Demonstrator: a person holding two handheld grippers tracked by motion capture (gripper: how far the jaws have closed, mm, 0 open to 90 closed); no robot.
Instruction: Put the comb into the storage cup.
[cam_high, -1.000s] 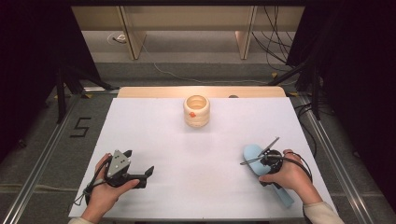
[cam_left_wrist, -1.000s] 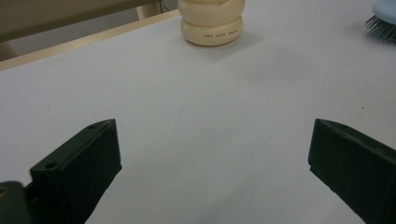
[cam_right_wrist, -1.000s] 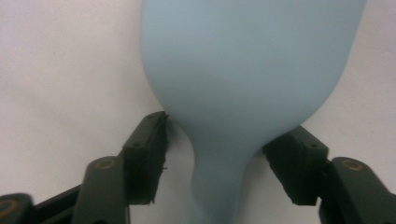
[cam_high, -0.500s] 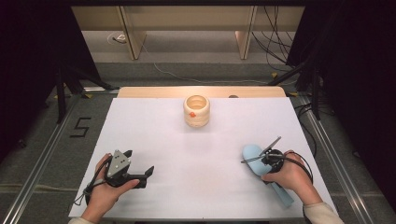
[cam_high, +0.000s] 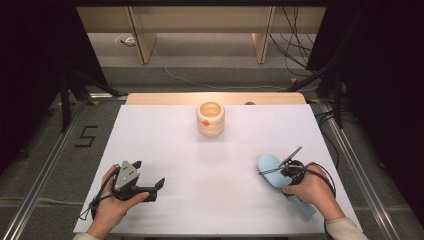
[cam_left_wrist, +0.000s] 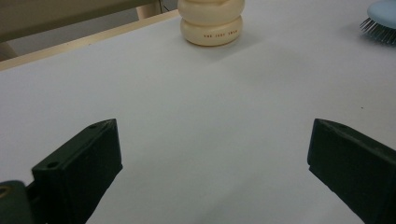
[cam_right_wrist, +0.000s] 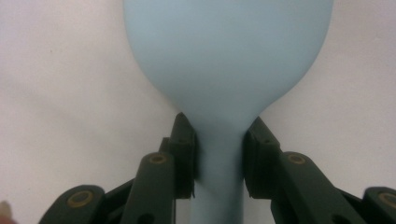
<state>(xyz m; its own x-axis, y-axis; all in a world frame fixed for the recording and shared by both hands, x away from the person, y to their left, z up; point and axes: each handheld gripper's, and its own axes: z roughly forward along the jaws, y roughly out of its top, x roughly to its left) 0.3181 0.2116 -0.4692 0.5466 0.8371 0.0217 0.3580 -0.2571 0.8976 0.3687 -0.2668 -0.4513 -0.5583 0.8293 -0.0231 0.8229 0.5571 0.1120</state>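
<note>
A light-blue hairbrush (cam_high: 269, 165) lies bristles-down on the white table (cam_high: 210, 170) at the right, its handle pointing toward the person. My right gripper (cam_high: 280, 170) has just been closing its jaws. In the right gripper view both pads (cam_right_wrist: 187, 144) press on the narrow neck of the hairbrush (cam_right_wrist: 229, 56). My left gripper (cam_high: 149, 174) rests on the table at the near left, held in a hand. Its jaws stand wide open with only bare table between them in the left gripper view (cam_left_wrist: 210, 149).
A cream ribbed pot (cam_high: 210, 119) with a small orange mark stands at the back centre of the table; it is also ahead of the left gripper (cam_left_wrist: 212, 23). The brush's bristles (cam_left_wrist: 380, 28) show at that view's upper right. Cables run from both grippers.
</note>
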